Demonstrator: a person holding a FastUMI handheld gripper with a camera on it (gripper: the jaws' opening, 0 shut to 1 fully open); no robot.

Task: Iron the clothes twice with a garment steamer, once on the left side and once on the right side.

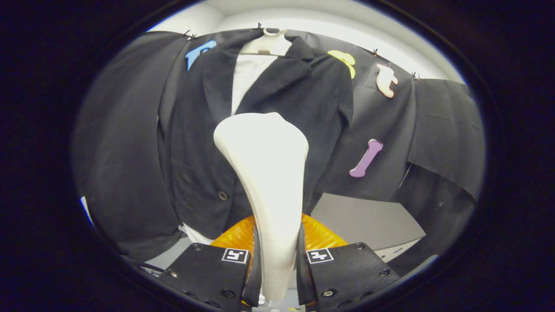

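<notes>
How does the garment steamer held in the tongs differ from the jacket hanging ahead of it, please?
The garment steamer is pale and rigid; the jacket is black, soft cloth. The steamer is clamped between the tongs; the jacket hangs on a hanger beyond them. Both stand roughly upright.

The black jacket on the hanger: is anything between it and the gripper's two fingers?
Yes. In the gripper view the white garment steamer fills that stretch: the gripper is shut on its handle, and its wide head rises before the black jacket.

No readable text, brand or number appears on anything; the square markers on the tool point(277, 264) carry patterns only.
</notes>
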